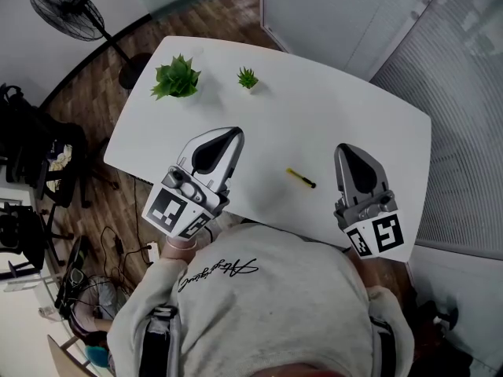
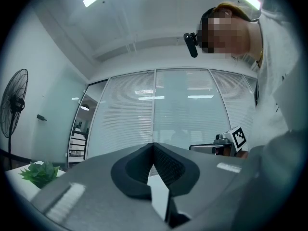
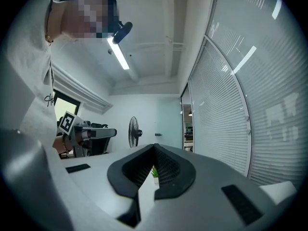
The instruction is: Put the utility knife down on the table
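Utility knife point(image 1: 300, 178): lies flat on the table point(image 1: 354, 108), touched by neither tool. Its long axis runs from 10 o'clock to 4 o'clock.
Knife location: 6 o'clock of the table centre, near the person's edge, between the 2 grippers.
Left gripper point(image 1: 234, 134): jaws closed tip to tip, nothing between them. It sits at 9 o'clock of the knife.
Right gripper point(image 1: 344, 149): jaws closed, empty, at 3 o'clock of the knife, near but apart.
Reason for pose: both tools are held roughly level over the near edge, clear of the knife. Judged: placement is complete.
Edges: the near edge lies just at 6 o'clock of the knife, so a nudge that way risks a fall.
Open room: bare tabletop extends toward 12 o'clock and 2 o'clock.
Obstacles: 2 plants, the large plant point(image 1: 176, 78) and the small plant point(image 1: 247, 78), stand well apart at 11 o'clock.
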`<state>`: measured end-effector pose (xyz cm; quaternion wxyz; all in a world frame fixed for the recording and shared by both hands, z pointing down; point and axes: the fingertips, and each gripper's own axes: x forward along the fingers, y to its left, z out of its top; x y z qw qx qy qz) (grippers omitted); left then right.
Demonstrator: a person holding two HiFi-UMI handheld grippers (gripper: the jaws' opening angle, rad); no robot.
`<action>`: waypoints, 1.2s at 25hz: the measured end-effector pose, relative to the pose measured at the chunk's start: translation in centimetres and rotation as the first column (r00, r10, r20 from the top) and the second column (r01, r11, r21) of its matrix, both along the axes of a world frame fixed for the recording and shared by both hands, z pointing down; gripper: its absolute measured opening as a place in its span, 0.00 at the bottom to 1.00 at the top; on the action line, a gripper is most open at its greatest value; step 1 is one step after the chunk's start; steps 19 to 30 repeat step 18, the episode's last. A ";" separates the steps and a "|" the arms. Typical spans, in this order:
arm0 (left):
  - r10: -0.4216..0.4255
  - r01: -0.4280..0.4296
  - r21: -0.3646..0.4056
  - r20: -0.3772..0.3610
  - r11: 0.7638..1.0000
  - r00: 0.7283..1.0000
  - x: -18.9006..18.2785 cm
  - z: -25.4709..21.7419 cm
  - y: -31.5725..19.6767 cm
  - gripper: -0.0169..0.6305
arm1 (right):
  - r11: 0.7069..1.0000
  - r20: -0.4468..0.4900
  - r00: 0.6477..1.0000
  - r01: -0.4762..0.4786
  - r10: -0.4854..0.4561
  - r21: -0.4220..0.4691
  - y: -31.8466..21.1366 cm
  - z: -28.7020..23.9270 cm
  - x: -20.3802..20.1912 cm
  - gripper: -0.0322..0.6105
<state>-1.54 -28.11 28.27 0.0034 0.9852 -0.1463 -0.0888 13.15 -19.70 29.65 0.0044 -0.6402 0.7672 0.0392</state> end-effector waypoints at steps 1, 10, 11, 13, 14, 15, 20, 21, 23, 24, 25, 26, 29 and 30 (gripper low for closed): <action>0.000 0.000 0.000 -0.001 1.000 1.000 0.0 0.0 0.0 0.02 | 1.000 0.001 1.000 -0.002 0.002 0.000 0.0 0.0 0.0 0.05; -0.001 0.001 0.000 0.002 1.000 1.000 -0.4 0.0 0.4 0.02 | 1.000 0.005 1.000 -0.004 0.004 0.001 0.3 0.0 -0.2 0.05; -0.002 0.002 -0.001 0.002 1.000 1.000 -0.4 0.0 0.4 0.02 | 1.000 0.005 1.000 -0.004 0.004 0.002 0.3 0.0 -0.3 0.05; -0.004 0.004 -0.001 0.002 1.000 1.000 -0.4 0.0 0.4 0.02 | 1.000 0.004 1.000 -0.003 0.003 0.000 0.3 0.1 -0.3 0.05; -0.004 0.004 -0.001 0.002 1.000 1.000 -0.4 0.0 0.5 0.02 | 1.000 0.003 1.000 -0.003 0.003 0.000 0.3 0.1 -0.3 0.05; -0.003 0.003 0.000 0.002 1.000 1.000 -0.3 0.1 0.5 0.02 | 1.000 0.003 1.000 -0.003 0.003 -0.001 0.4 0.2 -0.3 0.05; -0.001 0.001 0.001 0.002 1.000 1.000 -0.3 0.1 0.6 0.02 | 1.000 0.001 1.000 -0.004 0.004 -0.004 0.5 0.3 -0.2 0.05; -0.001 0.001 0.001 0.002 1.000 1.000 -0.3 0.1 0.6 0.02 | 1.000 0.001 1.000 -0.004 0.004 -0.004 0.5 0.3 -0.2 0.05; -0.001 0.001 0.001 0.002 1.000 1.000 -0.3 0.1 0.6 0.02 | 1.000 0.001 1.000 -0.004 0.004 -0.004 0.5 0.3 -0.2 0.05; -0.001 0.001 0.001 0.002 1.000 1.000 -0.3 0.1 0.6 0.02 | 1.000 0.001 1.000 -0.004 0.004 -0.004 0.5 0.3 -0.2 0.05; -0.001 0.001 0.001 0.002 1.000 1.000 -0.3 0.1 0.6 0.02 | 1.000 0.001 1.000 -0.004 0.004 -0.004 0.5 0.3 -0.2 0.05; -0.001 0.001 0.001 0.002 1.000 1.000 -0.3 0.1 0.6 0.02 | 1.000 0.001 1.000 -0.004 0.004 -0.004 0.5 0.3 -0.2 0.05; -0.001 0.001 0.001 0.002 1.000 1.000 -0.3 0.1 0.6 0.02 | 1.000 0.001 1.000 -0.004 0.004 -0.004 0.5 0.3 -0.2 0.05; -0.001 0.001 0.001 0.002 1.000 1.000 -0.3 0.1 0.6 0.02 | 1.000 0.001 1.000 -0.004 0.004 -0.004 0.5 0.3 -0.2 0.05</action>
